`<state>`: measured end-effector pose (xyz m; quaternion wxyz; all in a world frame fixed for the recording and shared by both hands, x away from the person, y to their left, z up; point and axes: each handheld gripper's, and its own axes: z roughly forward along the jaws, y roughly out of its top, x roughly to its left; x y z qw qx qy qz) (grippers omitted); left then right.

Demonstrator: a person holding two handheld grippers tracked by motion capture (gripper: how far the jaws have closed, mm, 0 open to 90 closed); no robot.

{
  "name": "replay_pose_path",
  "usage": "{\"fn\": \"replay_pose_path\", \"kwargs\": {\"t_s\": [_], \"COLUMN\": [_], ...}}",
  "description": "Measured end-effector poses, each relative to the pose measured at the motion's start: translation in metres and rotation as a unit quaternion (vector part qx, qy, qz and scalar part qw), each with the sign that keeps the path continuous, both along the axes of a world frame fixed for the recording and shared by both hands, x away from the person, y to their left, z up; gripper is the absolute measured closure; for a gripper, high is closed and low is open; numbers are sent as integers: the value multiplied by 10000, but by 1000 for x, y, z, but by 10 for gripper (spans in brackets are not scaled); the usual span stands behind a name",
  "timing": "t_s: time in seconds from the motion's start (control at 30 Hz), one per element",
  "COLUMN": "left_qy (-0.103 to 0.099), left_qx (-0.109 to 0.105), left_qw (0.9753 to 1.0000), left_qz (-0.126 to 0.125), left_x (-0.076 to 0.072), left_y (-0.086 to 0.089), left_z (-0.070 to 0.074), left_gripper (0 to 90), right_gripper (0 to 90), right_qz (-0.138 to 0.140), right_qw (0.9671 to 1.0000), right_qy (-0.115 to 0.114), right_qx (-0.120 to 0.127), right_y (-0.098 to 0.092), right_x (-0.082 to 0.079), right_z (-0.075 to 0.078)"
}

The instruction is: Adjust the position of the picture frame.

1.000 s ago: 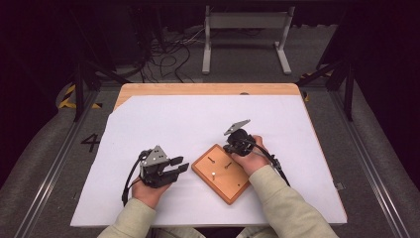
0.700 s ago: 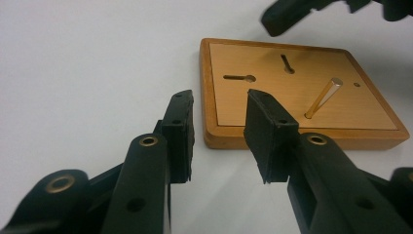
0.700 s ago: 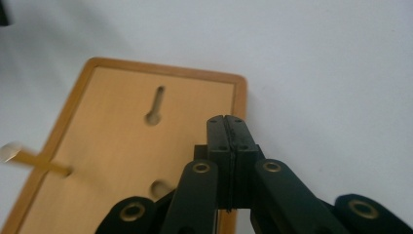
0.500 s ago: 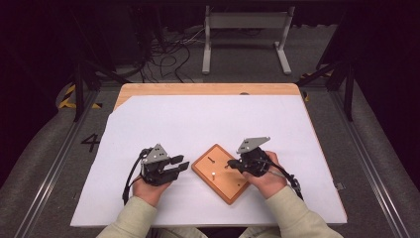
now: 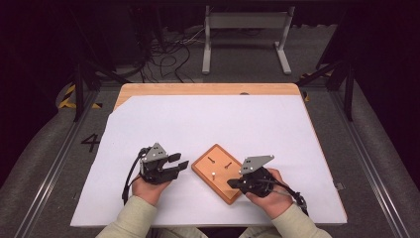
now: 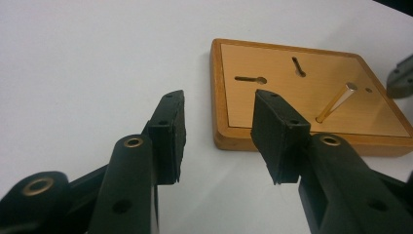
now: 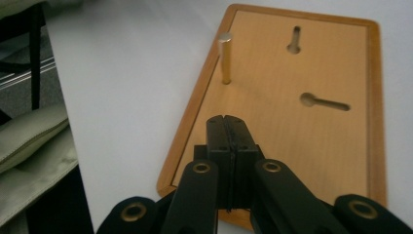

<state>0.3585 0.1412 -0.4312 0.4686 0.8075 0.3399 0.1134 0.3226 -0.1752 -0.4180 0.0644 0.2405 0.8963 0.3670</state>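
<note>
resting near the unmarked wooden board (image 5: 221, 172): left gripper (image 5: 179, 164) jaws wide, right gripper (image 5: 232, 183) jaws pressed together, empty

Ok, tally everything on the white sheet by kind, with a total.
Wooden board: 1
Metal peg standing in the board: 1
Keyhole slots in the board: 2
Grippers, left gripper open, right gripper shut: 2
Total: 6

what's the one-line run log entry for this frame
left gripper: open, empty, beside wooden board | right gripper: shut, empty, over board's near end | metal peg: upright in board | two keyhole slots: empty
</note>
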Motion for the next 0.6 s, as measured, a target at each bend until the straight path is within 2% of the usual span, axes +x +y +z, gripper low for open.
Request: {"fn": "replay_pose_path", "kwargs": {"t_s": [0.33, 0.43, 0.6], "left_qy": [-6, -9, -21], "left_qx": [33, 27, 38], "left_qw": [10000, 10000, 10000], "left_qz": [17, 24, 11], "left_x": [2, 2, 2], "left_y": [-3, -3, -2], "left_z": [-2, -2, -2], "left_gripper": [537, 537, 537], "right_gripper": [900, 900, 900], "right_qz": [495, 649, 673], "right_qw": [9986, 9975, 9966], "right_qy": [167, 216, 259], "right_qx": [-63, -173, -401], "right_y": [20, 27, 33], "right_x": [-22, -26, -28], "right_z": [-7, -12, -19]}}
